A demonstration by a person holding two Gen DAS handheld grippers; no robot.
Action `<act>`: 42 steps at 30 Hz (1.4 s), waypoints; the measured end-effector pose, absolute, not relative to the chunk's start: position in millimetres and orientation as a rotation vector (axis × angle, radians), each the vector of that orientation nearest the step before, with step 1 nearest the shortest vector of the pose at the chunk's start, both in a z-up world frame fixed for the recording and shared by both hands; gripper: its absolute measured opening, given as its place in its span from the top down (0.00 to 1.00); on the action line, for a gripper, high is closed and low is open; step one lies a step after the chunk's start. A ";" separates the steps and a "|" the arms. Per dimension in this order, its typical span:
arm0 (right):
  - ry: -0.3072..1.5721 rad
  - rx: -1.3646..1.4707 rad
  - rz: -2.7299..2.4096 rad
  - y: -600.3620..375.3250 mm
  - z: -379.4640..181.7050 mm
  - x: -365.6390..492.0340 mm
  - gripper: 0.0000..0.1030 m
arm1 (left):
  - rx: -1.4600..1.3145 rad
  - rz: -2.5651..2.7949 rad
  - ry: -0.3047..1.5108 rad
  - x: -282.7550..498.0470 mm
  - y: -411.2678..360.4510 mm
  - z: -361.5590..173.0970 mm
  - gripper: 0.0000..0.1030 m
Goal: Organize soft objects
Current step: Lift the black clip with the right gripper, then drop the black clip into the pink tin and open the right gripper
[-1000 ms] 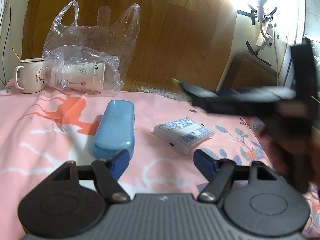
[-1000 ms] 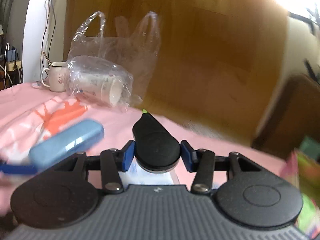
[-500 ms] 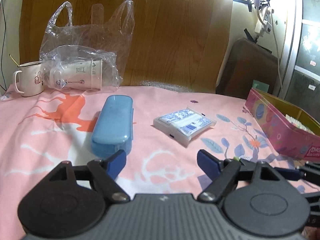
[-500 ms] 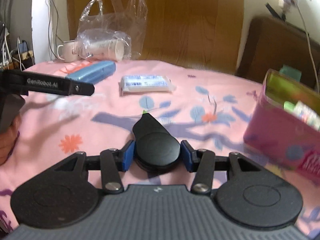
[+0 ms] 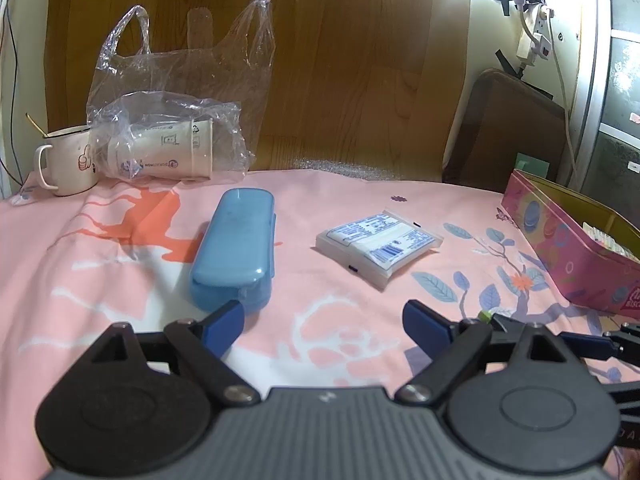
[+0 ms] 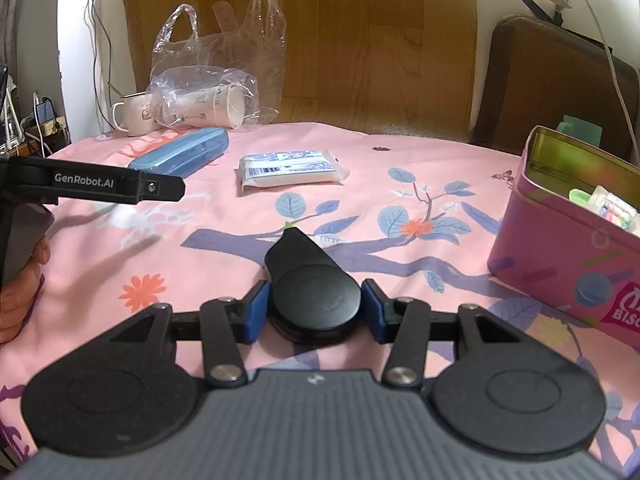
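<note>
Left wrist view: left gripper (image 5: pixel 323 326), jaws opening with nothing between them, hovers over a pink floral cloth (image 5: pixel 120 280). Blue case (image 5: pixel 234 248) lies just ahead; tissue pack (image 5: pixel 378 242), soft and plastic-wrapped, mid-table. Mug (image 5: pixel 66 166) and bagged cups (image 5: pixel 168 148) far left; pink tin (image 5: pixel 568 248) right. Right gripper (image 6: pixel 314 304) clenches a black teardrop-shaped object (image 6: pixel 308 280).

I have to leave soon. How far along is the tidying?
Done: the pink biscuit tin already holds some small packets. In hand: the right gripper clamps a flat black teardrop-shaped object; the left gripper is opening, with nothing between its jaws. Left: the white-and-blue tissue pack and the blue plastic case lie on the pink cloth.
</note>
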State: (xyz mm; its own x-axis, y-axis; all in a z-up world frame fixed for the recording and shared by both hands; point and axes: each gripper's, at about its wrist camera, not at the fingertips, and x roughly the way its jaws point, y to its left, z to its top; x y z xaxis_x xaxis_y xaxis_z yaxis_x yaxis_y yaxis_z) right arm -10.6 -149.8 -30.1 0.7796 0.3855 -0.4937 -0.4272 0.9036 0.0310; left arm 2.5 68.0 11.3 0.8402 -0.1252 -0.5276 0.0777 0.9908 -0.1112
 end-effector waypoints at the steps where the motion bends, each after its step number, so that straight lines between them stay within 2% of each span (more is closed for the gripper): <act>1: 0.514 -0.090 0.441 -149.7 -30.3 -12.0 0.49 | -0.086 -0.109 0.561 2.1 67.7 11.4 0.14; 5: 0.530 -0.076 0.472 -148.4 -29.2 -17.3 0.49 | -0.075 -0.117 0.560 1.0 65.5 11.8 0.17; 8: 0.545 -0.029 0.509 -150.3 -28.9 -25.3 0.49 | -0.140 -0.183 0.630 2.6 66.3 10.8 0.20; 11: 0.557 0.040 0.537 -154.9 -28.5 -31.2 0.49 | -0.239 -0.256 0.676 -0.8 64.2 14.0 0.29; 19: 0.552 0.165 0.567 -166.9 -30.8 -37.9 0.49 | -0.333 -0.434 0.831 2.4 24.8 20.2 0.39; 21: 0.546 0.190 0.571 -170.8 -31.7 -39.3 0.49 | -0.349 -0.458 0.861 0.5 16.2 16.9 0.53; 23: 0.536 0.201 0.570 -173.5 -31.8 -41.1 0.49 | -0.345 -0.472 0.882 -0.7 6.1 13.9 0.61; 28: 0.448 0.209 0.510 -194.6 -20.8 -45.0 0.49 | -0.298 -0.473 0.877 3.2 -15.4 19.5 0.63; 36: 0.223 0.118 0.276 -252.9 24.8 -31.0 0.49 | -0.217 -0.642 0.747 41.1 -89.5 81.5 0.63; 42: 0.219 0.054 0.102 -300.6 23.6 1.6 0.49 | -0.163 -0.734 0.699 80.1 -167.5 98.9 0.64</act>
State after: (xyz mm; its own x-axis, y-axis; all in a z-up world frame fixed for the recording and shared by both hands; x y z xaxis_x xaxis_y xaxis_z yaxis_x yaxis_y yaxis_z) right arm 1.6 -300.6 23.6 0.9711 0.1067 -0.2137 -0.0950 0.9934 0.0643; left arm 80.1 -167.5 98.9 0.5297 -0.6636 -0.5283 0.5595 0.7414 -0.3704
